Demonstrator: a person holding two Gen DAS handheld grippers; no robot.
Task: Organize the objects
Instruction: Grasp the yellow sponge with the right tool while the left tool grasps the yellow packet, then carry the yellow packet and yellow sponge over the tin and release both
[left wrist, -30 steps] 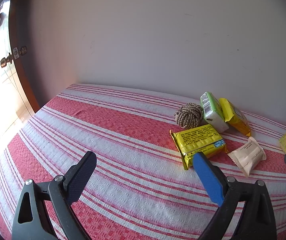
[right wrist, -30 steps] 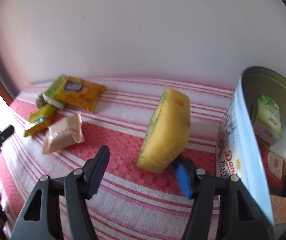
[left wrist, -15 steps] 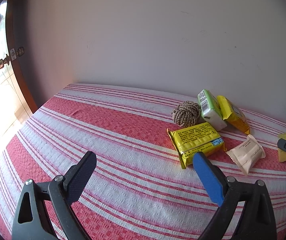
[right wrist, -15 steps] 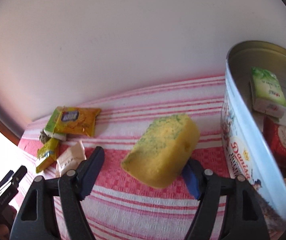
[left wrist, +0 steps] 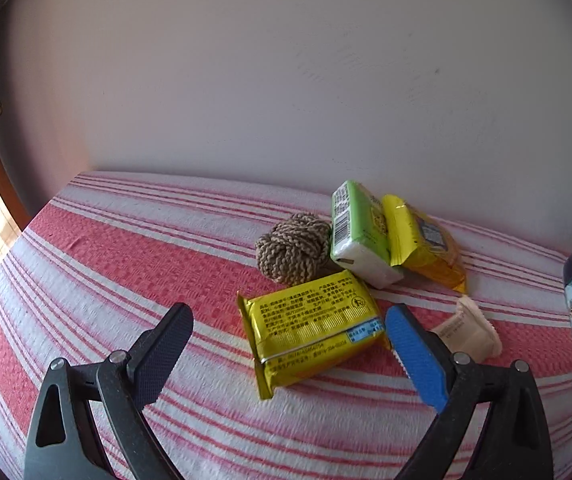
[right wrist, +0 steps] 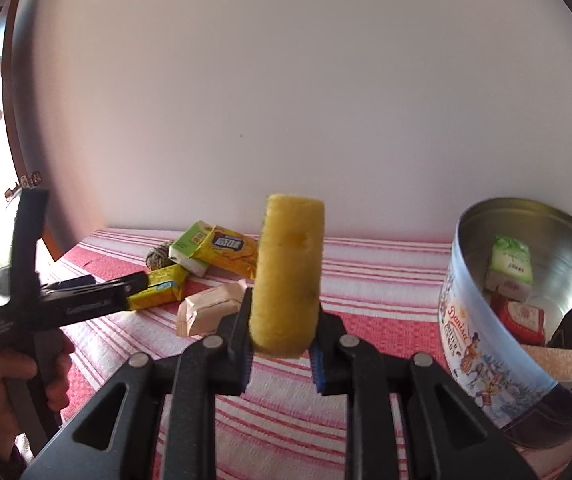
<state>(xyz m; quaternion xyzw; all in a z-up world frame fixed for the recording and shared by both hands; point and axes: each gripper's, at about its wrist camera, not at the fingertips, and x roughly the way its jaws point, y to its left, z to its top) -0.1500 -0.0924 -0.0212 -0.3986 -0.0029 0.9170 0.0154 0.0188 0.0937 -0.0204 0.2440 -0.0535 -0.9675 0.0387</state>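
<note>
Yellow foam sponge (right wrist: 288, 276) stands upright, clamped between the right gripper (right wrist: 281, 354) fingers, lifted over the red-and-white striped surface (right wrist: 366, 276), left of the round printed cookie tin (right wrist: 486, 344) holding small packets. Left gripper (left wrist: 286, 344) fingers spread wide, nothing between them, over a flat yellow snack packet (left wrist: 310, 328). Behind it: brown rope ball (left wrist: 292, 254), green box (left wrist: 356, 232), beige wrapped packet (left wrist: 468, 332).

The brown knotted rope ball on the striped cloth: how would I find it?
Start at the red-and-white striped cloth and follow it toward the white wall, where a cluster of snack packets lies. The brown knotted rope ball sits at its left end, touching the green-and-white packet. It is the only round, woven thing there.
</note>
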